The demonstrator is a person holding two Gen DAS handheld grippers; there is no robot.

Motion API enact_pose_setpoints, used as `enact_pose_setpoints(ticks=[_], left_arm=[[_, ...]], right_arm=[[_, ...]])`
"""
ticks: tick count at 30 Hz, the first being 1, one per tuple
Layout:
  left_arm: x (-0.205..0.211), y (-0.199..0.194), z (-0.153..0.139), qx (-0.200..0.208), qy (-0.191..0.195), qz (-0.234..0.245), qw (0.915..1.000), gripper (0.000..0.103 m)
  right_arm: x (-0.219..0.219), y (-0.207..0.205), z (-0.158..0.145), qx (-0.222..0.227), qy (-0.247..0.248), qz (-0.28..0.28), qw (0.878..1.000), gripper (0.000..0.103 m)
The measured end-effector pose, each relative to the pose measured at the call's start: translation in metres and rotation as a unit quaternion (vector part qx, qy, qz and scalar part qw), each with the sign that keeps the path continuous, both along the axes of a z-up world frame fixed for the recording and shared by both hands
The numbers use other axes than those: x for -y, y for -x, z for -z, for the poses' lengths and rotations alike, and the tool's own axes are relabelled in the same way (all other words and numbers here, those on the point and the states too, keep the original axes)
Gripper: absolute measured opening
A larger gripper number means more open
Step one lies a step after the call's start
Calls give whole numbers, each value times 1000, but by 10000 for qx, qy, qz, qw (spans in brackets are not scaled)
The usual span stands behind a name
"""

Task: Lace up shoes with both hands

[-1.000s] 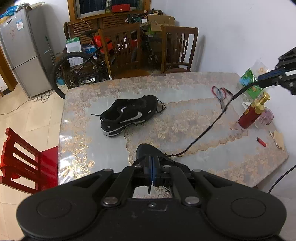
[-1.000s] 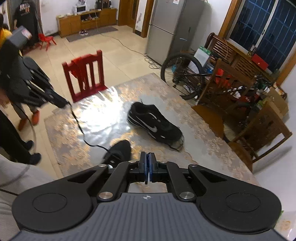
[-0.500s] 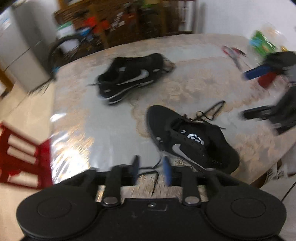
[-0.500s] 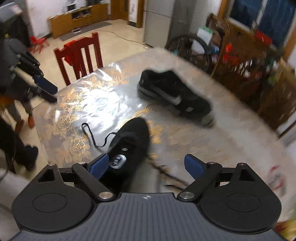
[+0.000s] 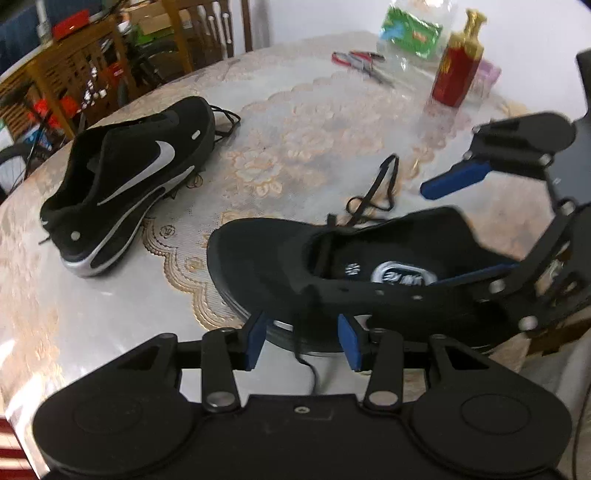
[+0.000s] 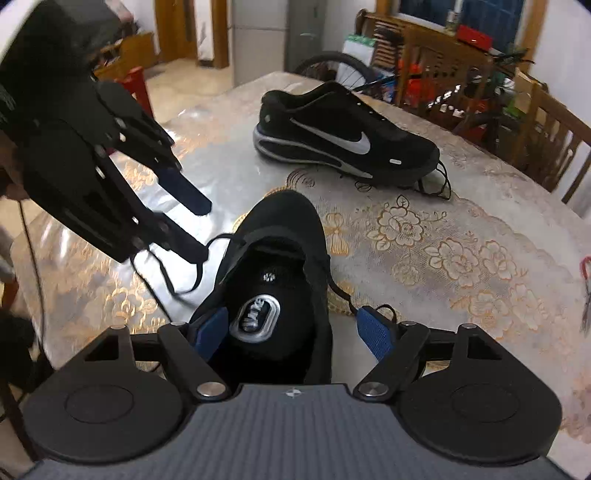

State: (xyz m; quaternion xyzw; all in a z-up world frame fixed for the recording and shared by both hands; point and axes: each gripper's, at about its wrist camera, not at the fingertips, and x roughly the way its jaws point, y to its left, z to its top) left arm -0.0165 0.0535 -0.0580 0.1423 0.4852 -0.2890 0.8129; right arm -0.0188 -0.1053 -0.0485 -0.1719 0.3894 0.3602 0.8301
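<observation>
Your near shoe (image 6: 280, 236) lies on the lace cloth (image 6: 461, 258) at the table's front edge, toe pointing away from your right gripper (image 6: 291, 328). It is matt black, low-cut, with a rounded toe and a wide-open mouth; inside you can see a dark insole with a silver oval logo (image 6: 255, 317). Its thin black lace (image 5: 373, 192) hangs loose: one end loops over the cloth on the far side, the other trails off the side nearest your left gripper (image 5: 301, 338).

Your right gripper is spread wide at the heel. One blue ribbed pad (image 6: 373, 332) sits outside the shoe beside a lace end, the other dips inside the collar; neither presses anything.

Your left gripper is also parted, its blue pads either side of a dangling strand of lace at the shoe's side, without pinching it.

The second shoe (image 5: 125, 177) rests well apart, further back on the glossy table (image 5: 74, 332), on its sole. It has the same black upper, a white swoosh and a silver-grey sole, with laces bunched at its toe.

The cloth is cream openwork with scalloped edges and gold flowers. Beyond it stand a red bottle (image 5: 458, 74) with a gold cap, red-handled pliers (image 5: 358, 61) and a green packet (image 5: 410, 27).
</observation>
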Motion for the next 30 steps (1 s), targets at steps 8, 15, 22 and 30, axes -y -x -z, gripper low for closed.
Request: enact_pose_setpoints(ticks=[8,15,22,30], left_arm=[[0,-18,27,9,-189,402,9990,5],[-13,-17,17,-88,250,-3,9996,2],[-15,-5,8,-64,433,-132,9990,1],[-34,6,-11,-120,828,-497,9953,1]], right_arm=[[8,-11,27,-261,-369,961,9943,86],[14,-10,39,-146,-498,1857,9812,100],[-1,1,47,860,566,2375,9659,100],[-10,4,50,1264,933,2353,9592,101]])
